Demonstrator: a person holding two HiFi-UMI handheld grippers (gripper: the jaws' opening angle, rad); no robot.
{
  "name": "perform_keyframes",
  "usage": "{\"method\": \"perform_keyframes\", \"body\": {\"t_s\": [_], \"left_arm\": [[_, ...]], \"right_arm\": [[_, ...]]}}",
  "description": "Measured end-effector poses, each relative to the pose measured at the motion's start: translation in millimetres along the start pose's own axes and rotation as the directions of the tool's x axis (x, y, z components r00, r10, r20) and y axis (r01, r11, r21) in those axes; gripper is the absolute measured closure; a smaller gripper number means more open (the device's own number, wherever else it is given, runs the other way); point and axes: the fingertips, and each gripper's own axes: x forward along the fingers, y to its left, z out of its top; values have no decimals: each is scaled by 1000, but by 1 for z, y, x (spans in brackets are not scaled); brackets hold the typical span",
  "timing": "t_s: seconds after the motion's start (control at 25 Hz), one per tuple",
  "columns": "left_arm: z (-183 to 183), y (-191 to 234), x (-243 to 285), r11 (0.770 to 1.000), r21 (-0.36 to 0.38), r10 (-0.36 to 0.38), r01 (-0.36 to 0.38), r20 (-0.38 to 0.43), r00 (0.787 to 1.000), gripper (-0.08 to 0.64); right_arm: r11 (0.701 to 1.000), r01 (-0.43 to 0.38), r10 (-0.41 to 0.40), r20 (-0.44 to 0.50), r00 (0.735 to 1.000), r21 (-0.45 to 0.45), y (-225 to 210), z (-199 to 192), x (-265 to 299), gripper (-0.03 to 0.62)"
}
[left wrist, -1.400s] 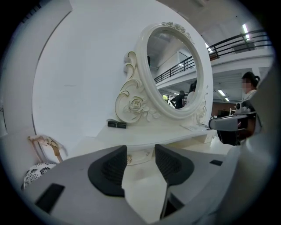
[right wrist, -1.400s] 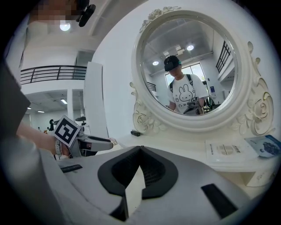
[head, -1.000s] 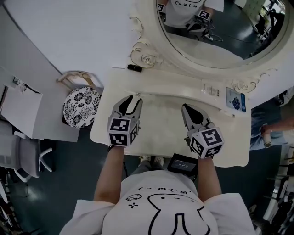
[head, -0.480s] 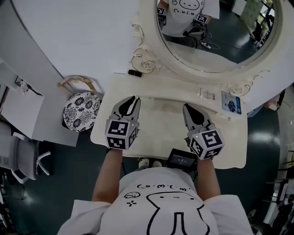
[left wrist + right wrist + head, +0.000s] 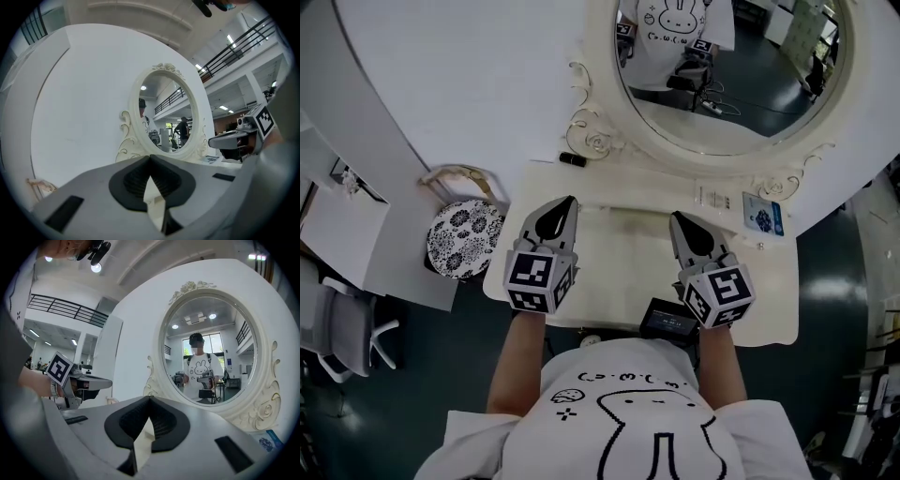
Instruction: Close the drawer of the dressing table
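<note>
The cream dressing table stands below its oval mirror; its drawer front does not show in any view. Both grippers hover over the tabletop and point toward the mirror. My left gripper is shut and holds nothing; its jaws have just been closing with nothing between them, and the tips meet in the left gripper view. Over the right half of the top, my right gripper is also shut and holds nothing. Each gripper shows in the other's view, with the right gripper and the left gripper side by side.
A small black object lies at the table's back left, and a blue-and-white card at the back right. A dark device sits at the front edge by the person's body. A patterned round stool stands left of the table.
The left gripper's jaws, apart a second ago, have come together. Both grippers have risen slightly above the tabletop, and the head view has tilted to show more of the mirror.
</note>
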Motion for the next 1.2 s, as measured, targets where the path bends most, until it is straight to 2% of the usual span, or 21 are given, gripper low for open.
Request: {"method": "perform_keyframes", "body": {"t_s": [0.24, 0.76, 1.2], "left_arm": [[9, -10, -6, 999, 0, -39, 39, 37, 999, 546], [0, -25, -8, 996, -14, -87, 87, 21, 996, 545], [-1, -30, -4, 995, -15, -100, 100, 14, 995, 545]], "right_arm": [[1000, 2, -2, 5, 1000, -1, 4, 3, -2, 583], [1000, 3, -3, -14, 1000, 27, 6, -3, -8, 581], [1000, -6, 6, -43, 999, 6, 5, -8, -8, 581]]}}
